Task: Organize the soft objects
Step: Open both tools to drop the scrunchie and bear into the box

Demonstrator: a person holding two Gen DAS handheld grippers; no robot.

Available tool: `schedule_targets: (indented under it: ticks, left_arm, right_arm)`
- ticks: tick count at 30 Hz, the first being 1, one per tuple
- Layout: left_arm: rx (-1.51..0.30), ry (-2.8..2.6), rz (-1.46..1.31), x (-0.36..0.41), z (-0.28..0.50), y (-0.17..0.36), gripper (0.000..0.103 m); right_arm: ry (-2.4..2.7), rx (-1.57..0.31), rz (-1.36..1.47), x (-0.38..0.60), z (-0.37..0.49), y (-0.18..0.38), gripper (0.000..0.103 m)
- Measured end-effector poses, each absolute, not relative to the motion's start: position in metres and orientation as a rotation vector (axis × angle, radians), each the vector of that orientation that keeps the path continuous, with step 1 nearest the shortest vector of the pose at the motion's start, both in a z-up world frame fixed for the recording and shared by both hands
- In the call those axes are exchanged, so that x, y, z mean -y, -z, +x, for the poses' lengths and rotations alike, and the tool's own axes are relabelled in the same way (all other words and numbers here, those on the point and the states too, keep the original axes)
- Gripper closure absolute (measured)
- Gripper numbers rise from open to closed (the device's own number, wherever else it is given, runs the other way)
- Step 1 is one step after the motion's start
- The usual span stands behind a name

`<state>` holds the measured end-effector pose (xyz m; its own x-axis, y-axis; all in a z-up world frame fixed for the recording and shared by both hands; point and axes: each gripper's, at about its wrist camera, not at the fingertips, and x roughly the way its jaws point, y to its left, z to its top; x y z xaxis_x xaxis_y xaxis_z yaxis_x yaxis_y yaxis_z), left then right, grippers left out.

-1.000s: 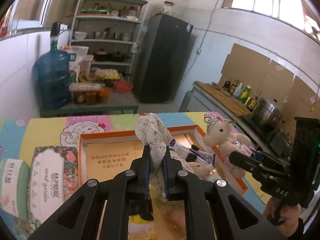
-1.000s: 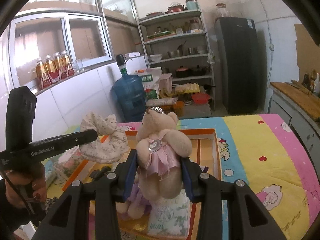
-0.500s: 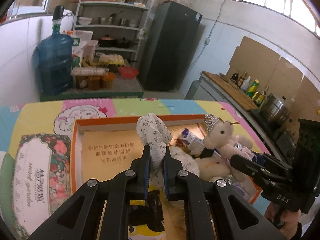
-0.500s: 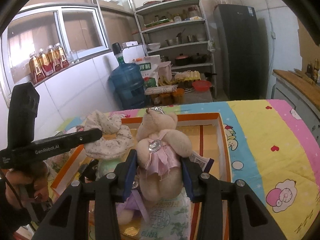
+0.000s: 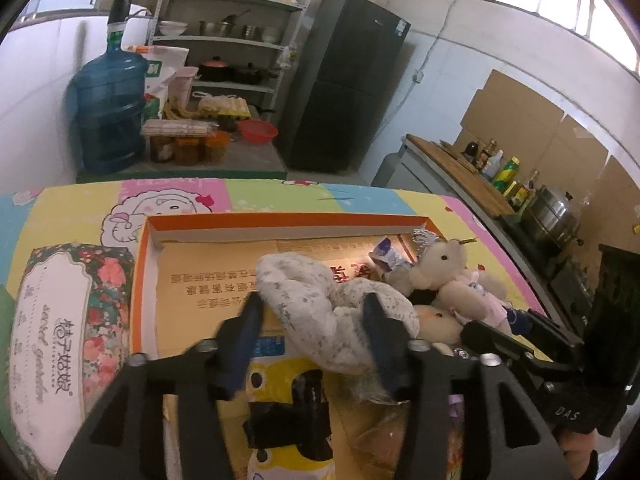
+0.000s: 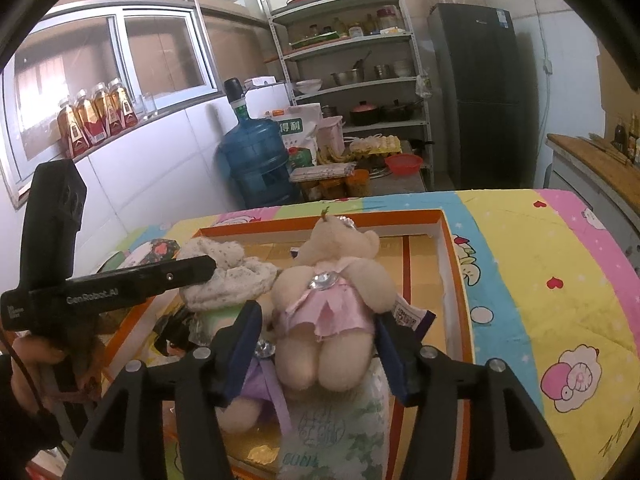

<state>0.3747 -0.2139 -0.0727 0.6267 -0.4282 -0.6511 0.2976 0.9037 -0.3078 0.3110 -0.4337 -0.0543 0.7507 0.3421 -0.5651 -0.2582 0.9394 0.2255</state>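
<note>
An orange-rimmed cardboard box [image 5: 280,220] lies on the bright cartoon tablecloth. My left gripper [image 5: 314,332] hangs over the box with its jaws opening. A white floral cloth toy [image 5: 320,312] lies slumped between them on a yellow packet [image 5: 280,380], and the pads do not squeeze it. My right gripper [image 6: 316,344] is also opening. A beige bear in a pink dress [image 6: 332,292] sits between its fingers on a green-printed tissue pack [image 6: 336,432], free of the pads. A second bear in purple [image 6: 256,384] lies beside it in the box [image 6: 456,280].
A flowered tissue pack [image 5: 68,320] lies left of the box. Beyond the table stand a blue water jug [image 5: 108,112], metal shelves [image 5: 232,40] and a dark fridge [image 5: 344,80]. A counter with bottles and a pot [image 5: 552,216] runs along the right.
Both grippers came down toward the box and their jaws spread. The cloth toy, pinched and upright before, now lies slumped; the bear has settled onto the tissue pack.
</note>
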Motion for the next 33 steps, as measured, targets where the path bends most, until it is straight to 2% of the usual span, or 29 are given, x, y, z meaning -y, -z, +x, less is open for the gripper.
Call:
schedule_targets:
  ticks: [11, 33]
  left_arm:
    - [-0.745, 0.395, -0.134, 0.208, 0.357, 0.061, 0.045]
    - [-0.556, 0.428, -0.076, 0.194, 0.27, 0.005, 0.045]
  right_arm:
    - [-0.302, -0.617, 0.139, 0.436, 0.294, 0.046, 0.047]
    - [-0.317, -0.471, 0.081, 0.407, 0.216, -0.006, 0.047]
